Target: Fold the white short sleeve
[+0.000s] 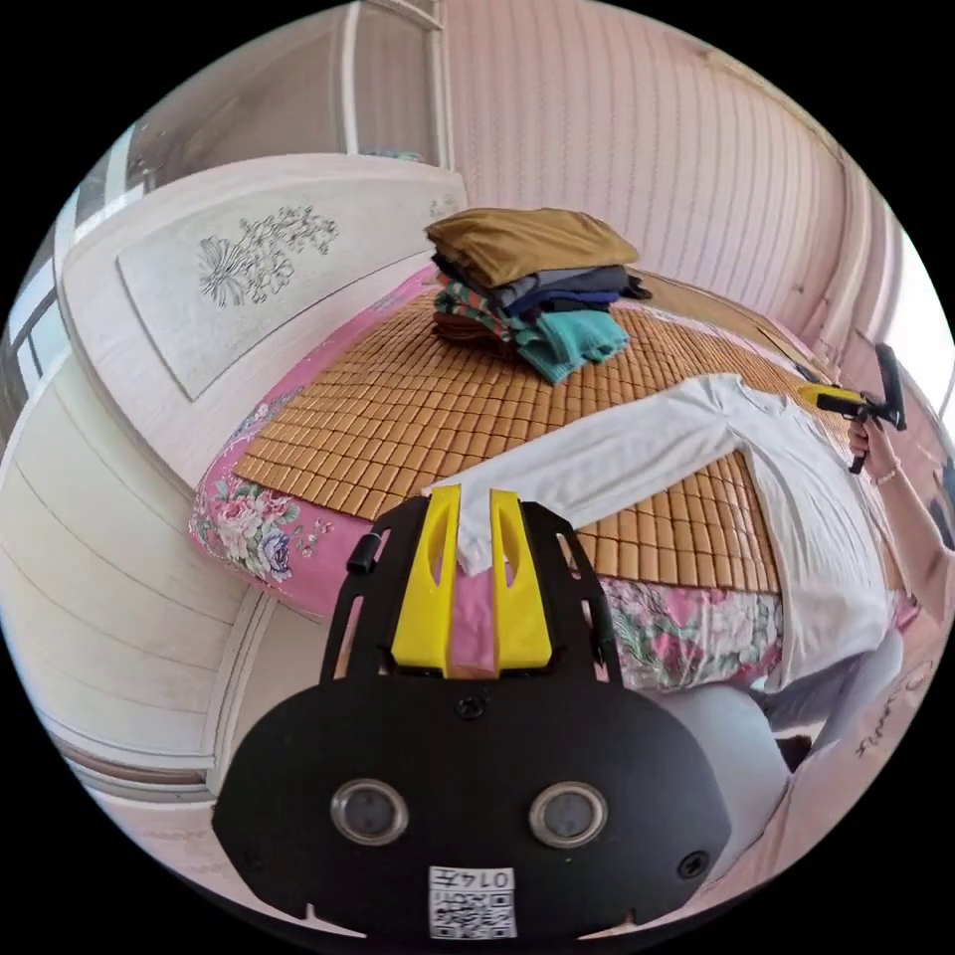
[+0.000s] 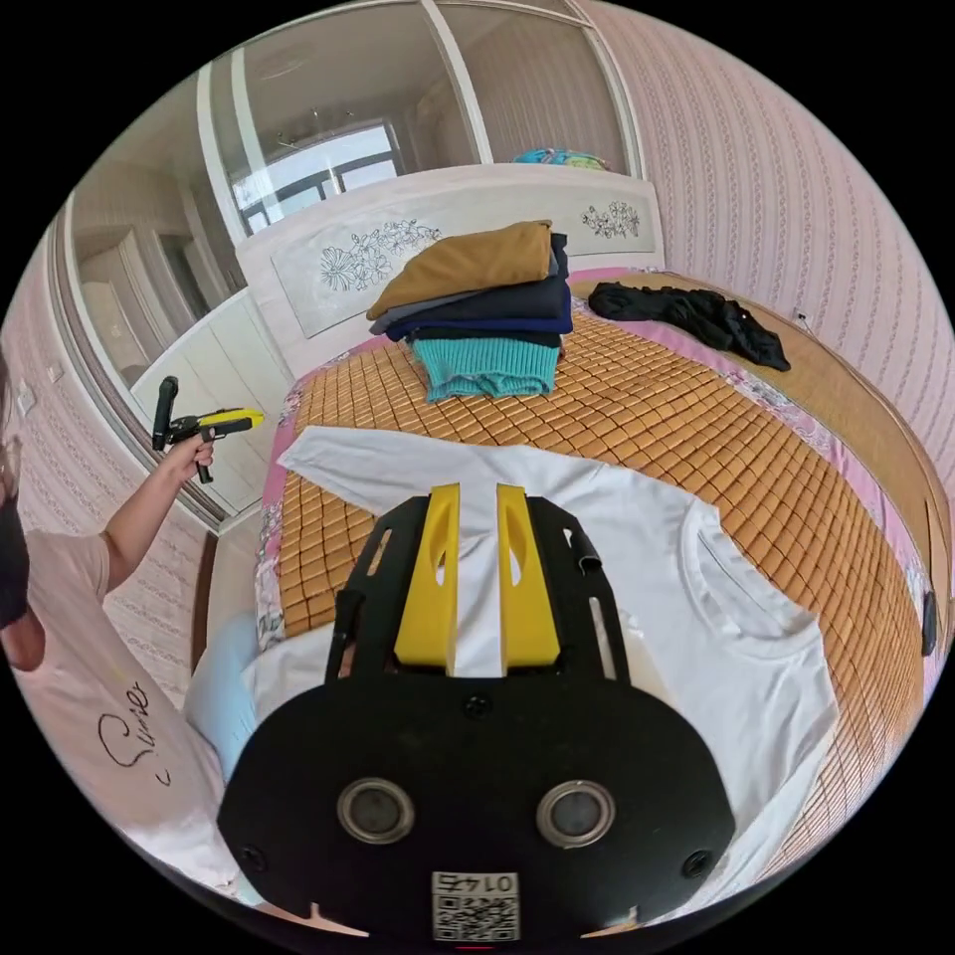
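The white short sleeve shirt (image 1: 796, 477) lies spread flat on the woven bed mat (image 1: 418, 398), one sleeve stretched toward my left gripper (image 1: 475, 497). Its jaws stand a little apart with nothing in them, and the sleeve end lies beyond them. In the right gripper view the shirt (image 2: 637, 557) lies under my right gripper (image 2: 476, 492), whose jaws stand slightly apart above the chest, empty. A hand holds the left gripper (image 2: 254, 416) in the air off the bed's side. The right gripper (image 1: 808, 394) hovers near the shirt's far shoulder.
A stack of folded clothes (image 2: 487, 308) sits on the mat (image 2: 647, 408) near the headboard (image 2: 398, 239). A black garment (image 2: 696, 313) lies crumpled at the far side. The person (image 2: 90, 647) stands at the bed's edge, where the shirt's hem hangs over.
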Demonstrator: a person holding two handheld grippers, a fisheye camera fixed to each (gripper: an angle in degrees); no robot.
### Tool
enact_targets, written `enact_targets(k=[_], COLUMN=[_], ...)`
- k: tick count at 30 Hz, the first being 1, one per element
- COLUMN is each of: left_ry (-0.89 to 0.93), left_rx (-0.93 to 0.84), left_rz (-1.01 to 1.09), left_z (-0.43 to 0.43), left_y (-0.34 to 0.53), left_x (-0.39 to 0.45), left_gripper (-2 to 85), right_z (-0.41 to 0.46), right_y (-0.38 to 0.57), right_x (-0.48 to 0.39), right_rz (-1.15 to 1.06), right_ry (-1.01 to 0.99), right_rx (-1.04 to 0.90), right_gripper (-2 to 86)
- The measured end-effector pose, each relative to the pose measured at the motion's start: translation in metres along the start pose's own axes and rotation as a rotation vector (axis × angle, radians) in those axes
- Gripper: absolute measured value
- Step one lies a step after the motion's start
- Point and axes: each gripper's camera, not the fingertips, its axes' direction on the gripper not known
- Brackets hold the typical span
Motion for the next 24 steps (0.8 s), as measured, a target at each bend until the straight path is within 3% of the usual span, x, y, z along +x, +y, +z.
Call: enact_targets(k=[8,13,24], left_ry=[0.391,0.368,0.415], left_rx=[-0.064,-0.153,0.009], left_rz=[0.334,0.417,0.851], left_z=[-0.012,-0.022,-0.094], left_y=[0.034,0.047,-0.006], left_x=[0.267,0.346,0.589], left_gripper=[6.8,7.2,7.7], right_z=[-0.133,-0.184,-0.258], right_y=[0.246,0.358,0.417], right_x=[-0.07,-0.102,-0.151], right_rz=[0.353,0.597,0.539], right_ry=[0.185,0.29,0.421], right_rx=[-0.181,-0.227,-0.114], right_gripper=[8.3,9.0,9.6])
